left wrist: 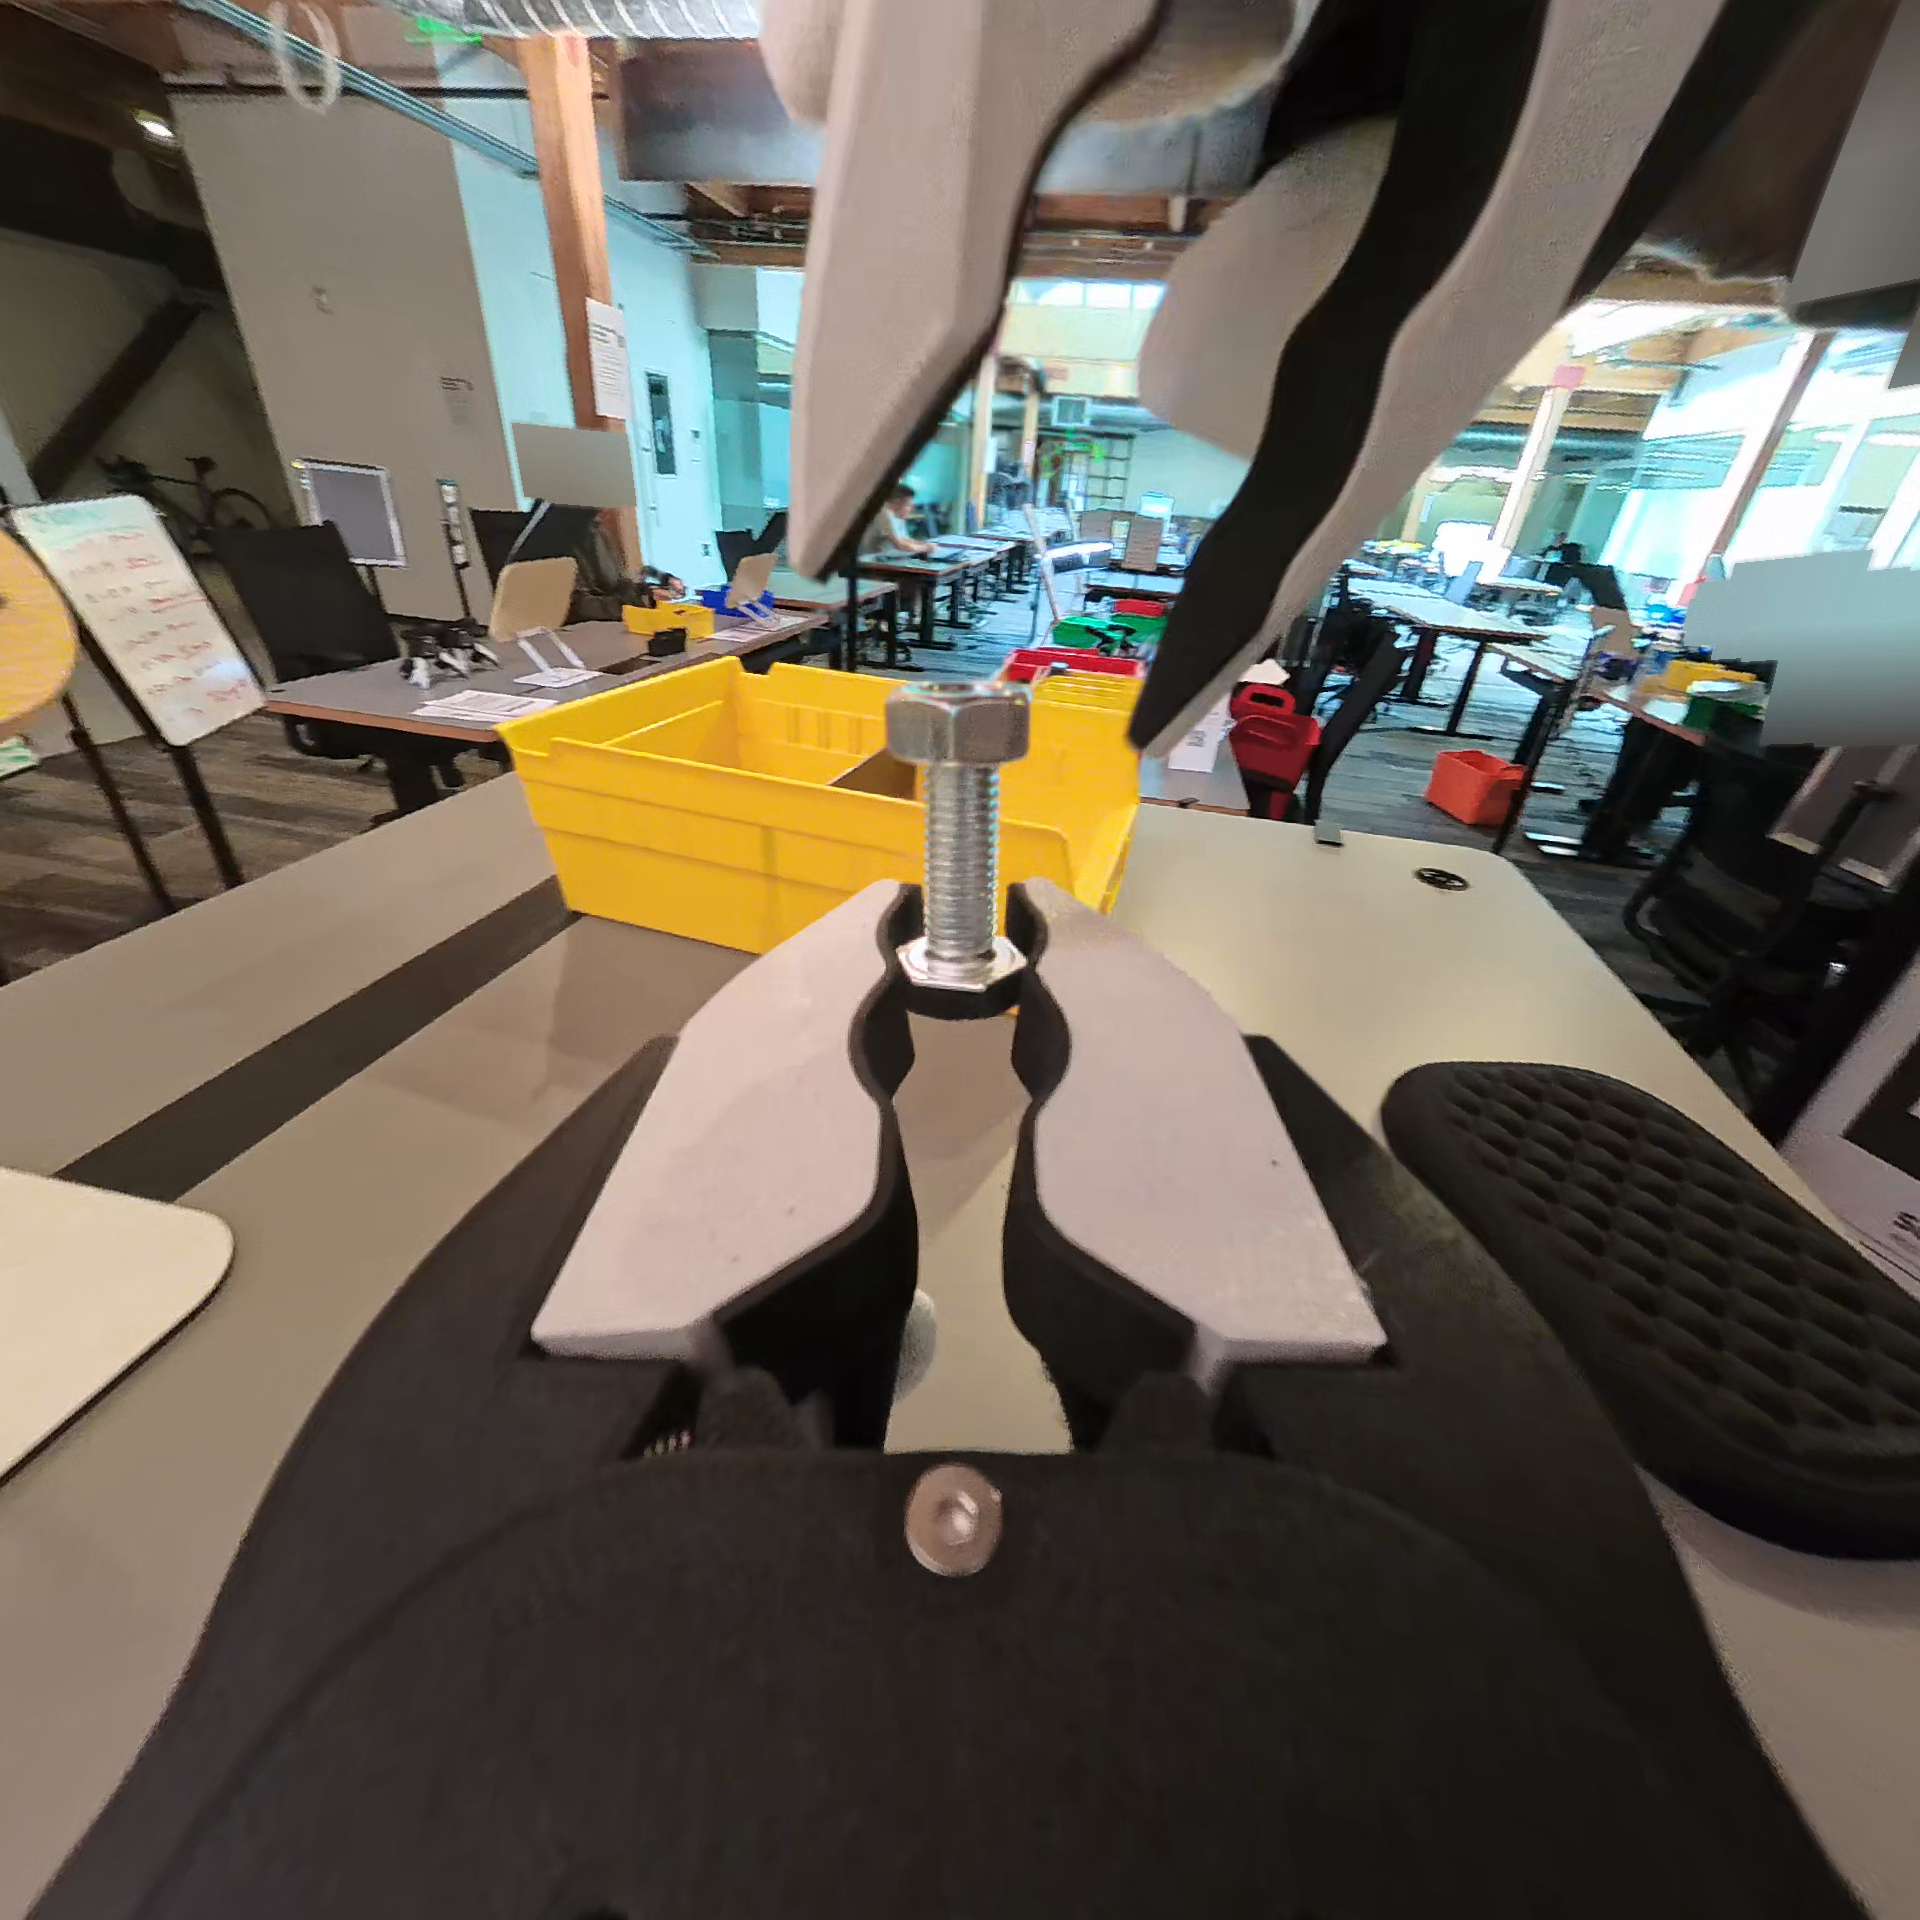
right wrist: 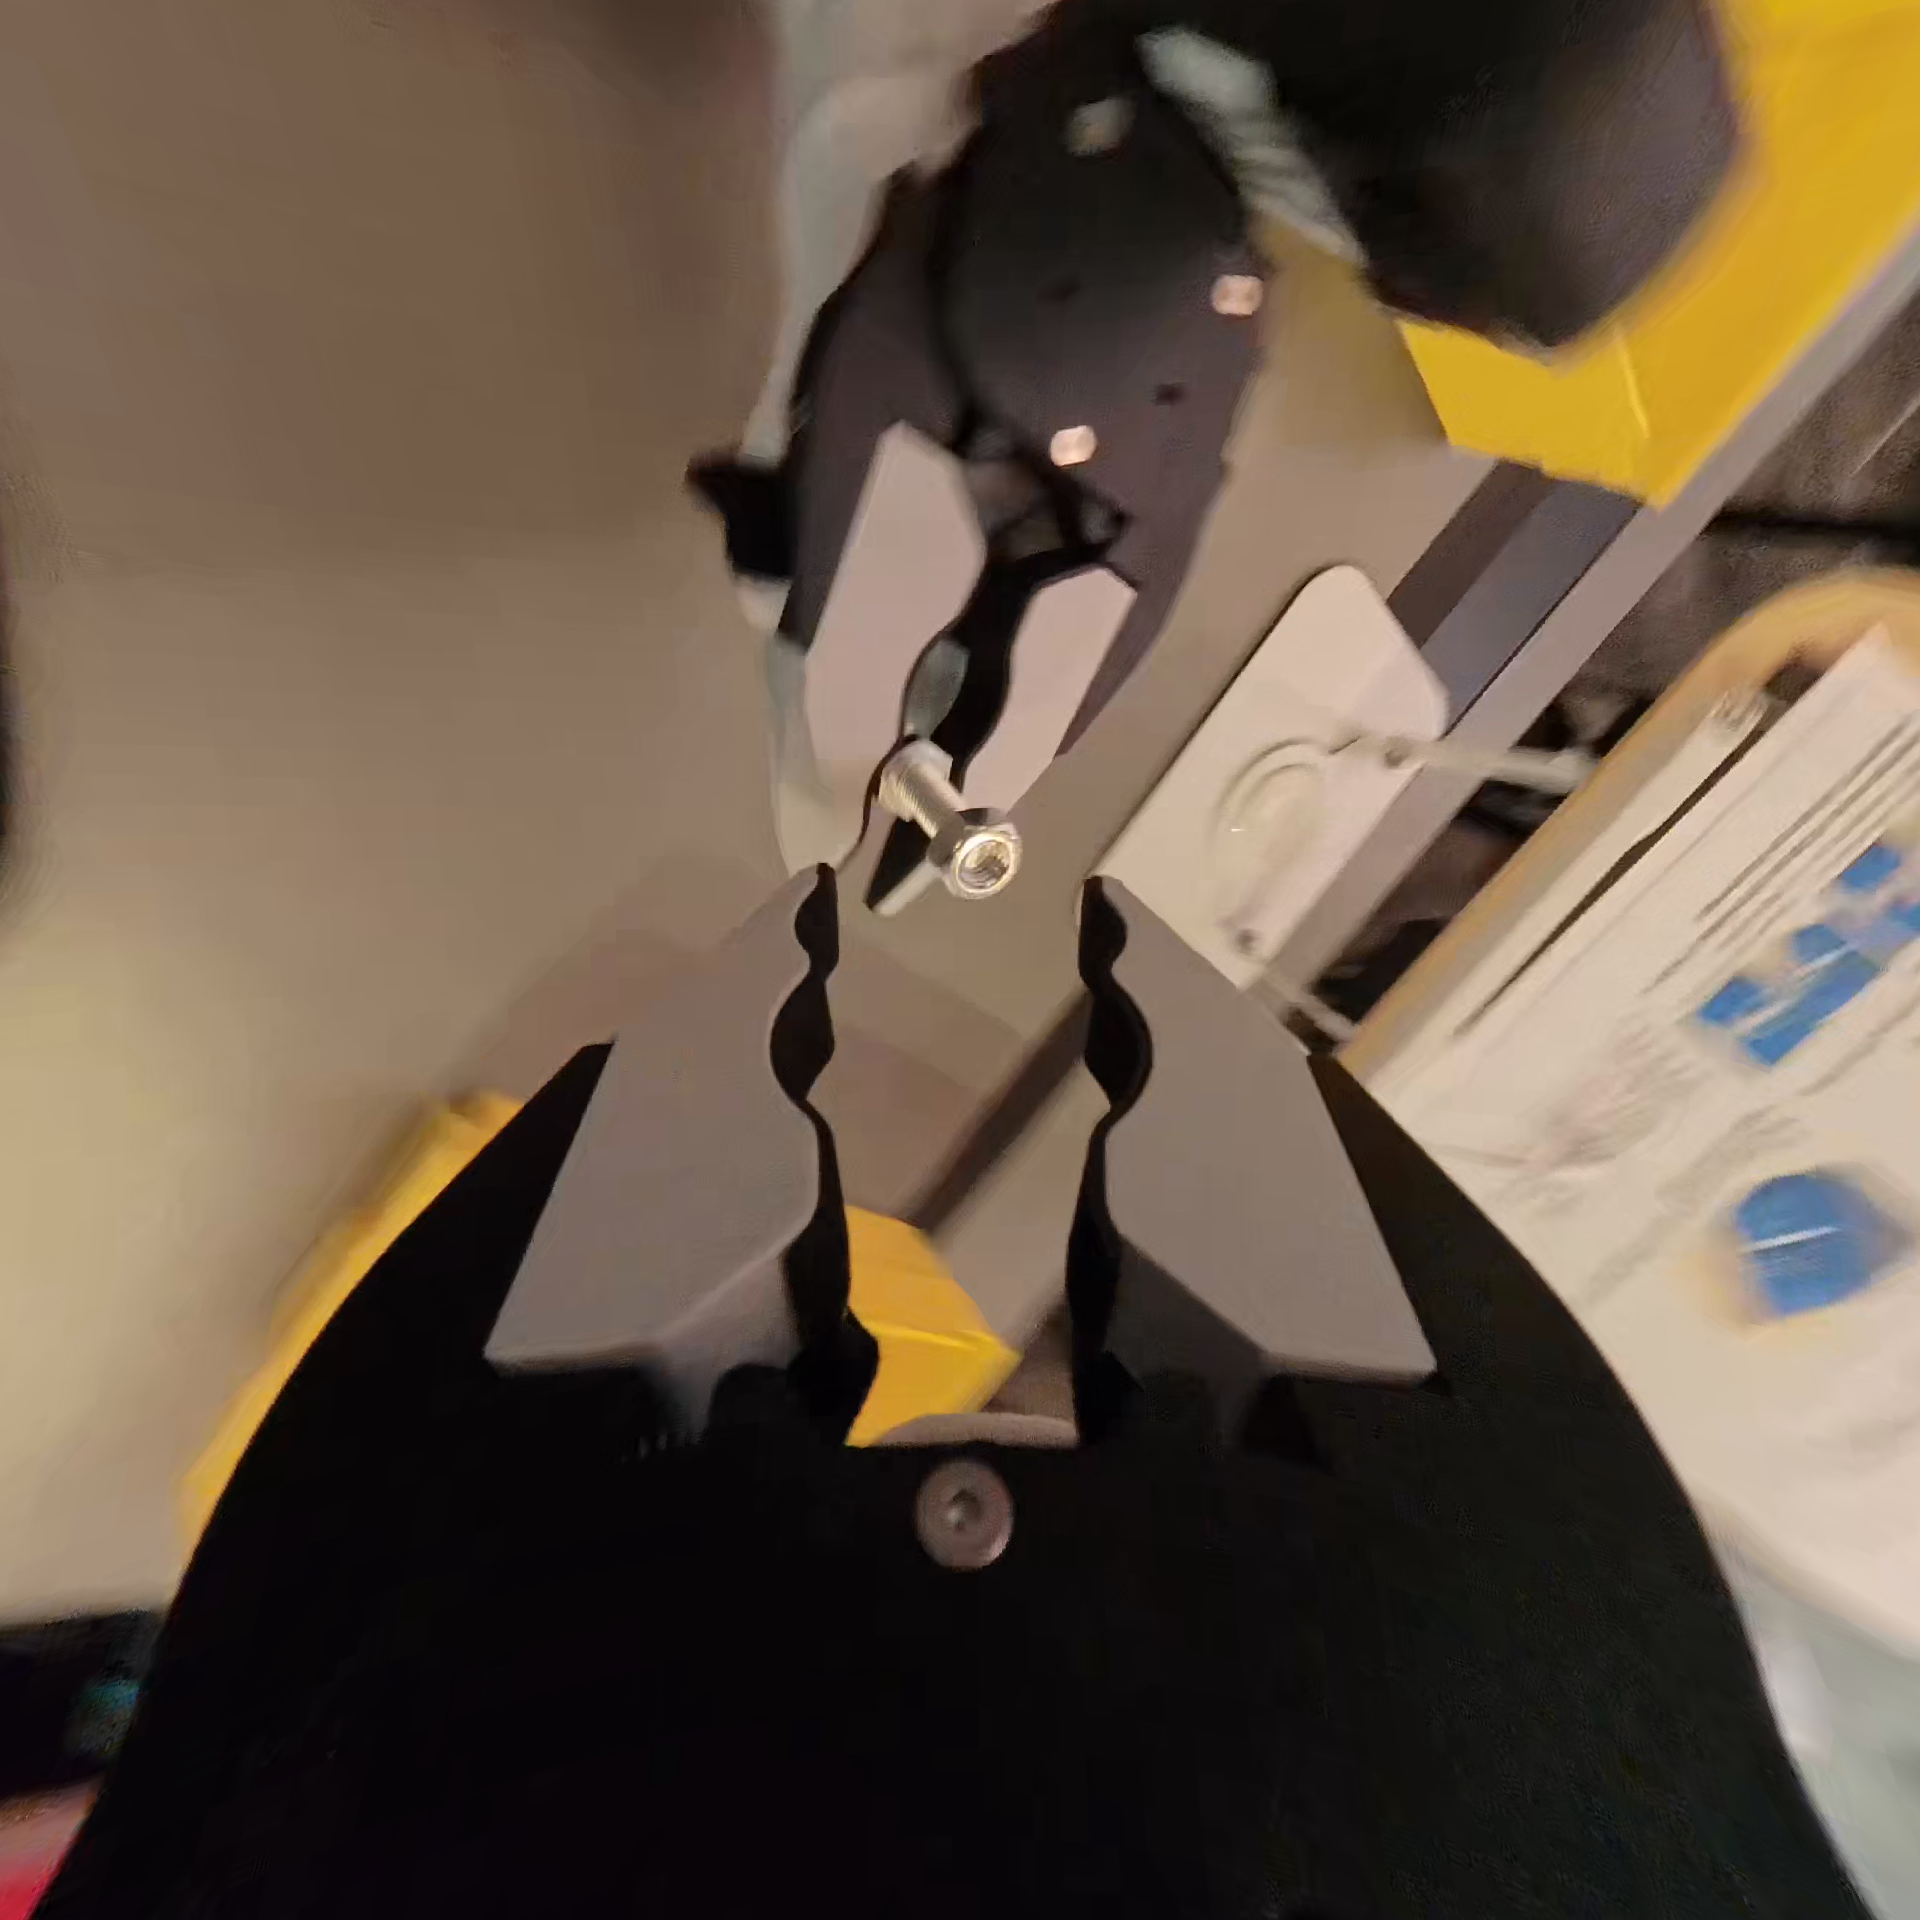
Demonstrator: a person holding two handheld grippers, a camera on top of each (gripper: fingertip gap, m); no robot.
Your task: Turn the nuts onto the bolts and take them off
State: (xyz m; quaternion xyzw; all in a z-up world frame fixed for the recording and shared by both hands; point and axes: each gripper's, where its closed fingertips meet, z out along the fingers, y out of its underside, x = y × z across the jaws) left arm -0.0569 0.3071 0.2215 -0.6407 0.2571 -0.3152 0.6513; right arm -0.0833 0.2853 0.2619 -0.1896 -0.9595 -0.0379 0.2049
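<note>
Left wrist view: left jaws clamp threaded steel bolt (left wrist: 961, 842); right jaws apart.

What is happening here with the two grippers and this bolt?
A person works with two hand-held grippers. The left gripper is shut on a bolt and holds it upright above the grey table, in front of a yellow bin. A nut sits at the top end of the bolt. The right gripper hangs just above, jaws open and empty, not touching the nut.
</note>
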